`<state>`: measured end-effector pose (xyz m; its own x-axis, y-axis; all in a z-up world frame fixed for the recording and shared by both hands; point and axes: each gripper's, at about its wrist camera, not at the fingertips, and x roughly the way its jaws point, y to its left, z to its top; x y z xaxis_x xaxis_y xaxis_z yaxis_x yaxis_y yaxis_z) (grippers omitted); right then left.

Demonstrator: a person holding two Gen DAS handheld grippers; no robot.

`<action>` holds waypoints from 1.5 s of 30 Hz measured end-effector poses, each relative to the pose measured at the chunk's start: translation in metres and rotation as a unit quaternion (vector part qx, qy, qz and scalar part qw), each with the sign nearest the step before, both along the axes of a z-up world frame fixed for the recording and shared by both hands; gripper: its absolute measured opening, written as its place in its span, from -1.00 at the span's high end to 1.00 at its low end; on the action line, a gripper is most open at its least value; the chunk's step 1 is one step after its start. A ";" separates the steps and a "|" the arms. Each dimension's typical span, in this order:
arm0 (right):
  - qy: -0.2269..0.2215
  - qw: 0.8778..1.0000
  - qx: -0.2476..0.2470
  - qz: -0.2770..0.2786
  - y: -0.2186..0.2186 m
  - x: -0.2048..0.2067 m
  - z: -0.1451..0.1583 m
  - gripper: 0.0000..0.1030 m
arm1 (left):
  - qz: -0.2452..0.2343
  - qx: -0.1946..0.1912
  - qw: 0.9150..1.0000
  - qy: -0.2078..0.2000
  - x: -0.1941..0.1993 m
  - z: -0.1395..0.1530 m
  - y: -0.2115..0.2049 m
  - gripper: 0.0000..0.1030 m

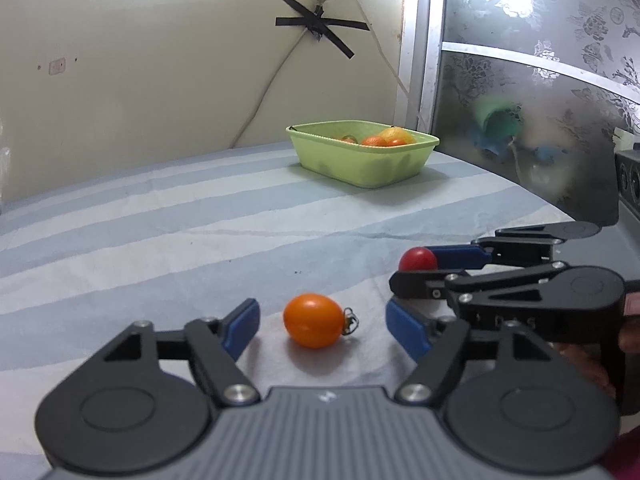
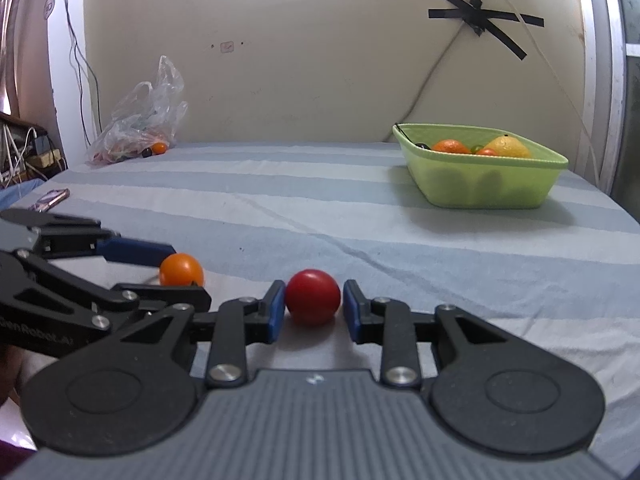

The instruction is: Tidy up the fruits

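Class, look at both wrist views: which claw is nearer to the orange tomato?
Left. The left claw straddles the orange tomato, open, pads clear of it. The right claw sits beside it, around the red tomato.

The green basket (image 2: 486, 184) hides the lower halves of its fruit (image 2: 450, 146) — only tops clear the rim, and dark shapes show through the wall. The plastic bag (image 2: 140, 120) blurs its contents. The phone (image 2: 52, 199) is too small to read. Behind the frosted panel (image 1: 520, 128), green and blue shapes stay blurred. The right gripper (image 1: 394, 284) covers part of the red tomato (image 1: 418, 259) — its handle runs off the edge.
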<state>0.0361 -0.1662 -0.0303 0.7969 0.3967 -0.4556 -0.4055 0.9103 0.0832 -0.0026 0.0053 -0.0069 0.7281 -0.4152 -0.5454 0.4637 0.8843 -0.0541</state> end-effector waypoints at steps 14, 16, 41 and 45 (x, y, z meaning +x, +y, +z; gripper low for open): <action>-0.006 1.000 -0.011 0.002 0.003 -0.003 -0.001 0.26 | -0.012 -0.007 1.000 0.005 0.002 0.001 0.003 -0.46; -0.007 1.000 -0.010 0.003 0.003 -0.004 -0.001 0.26 | -0.013 -0.006 1.000 0.006 0.002 0.002 0.003 -0.45; -0.077 0.996 0.018 -0.034 -0.039 0.040 0.038 0.40 | -0.075 -0.061 0.995 -0.019 0.114 0.067 -0.053 0.23; -0.104 0.992 0.013 -0.069 -0.058 0.078 0.050 0.40 | -0.061 -0.089 0.994 -0.013 0.162 0.071 -0.079 0.23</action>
<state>0.1146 -0.2242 0.0201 0.9201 0.2875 -0.2659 -0.2887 0.9568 0.0353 0.1595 -0.0742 0.0638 0.6794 -0.5891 -0.4374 0.5695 0.7993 -0.1920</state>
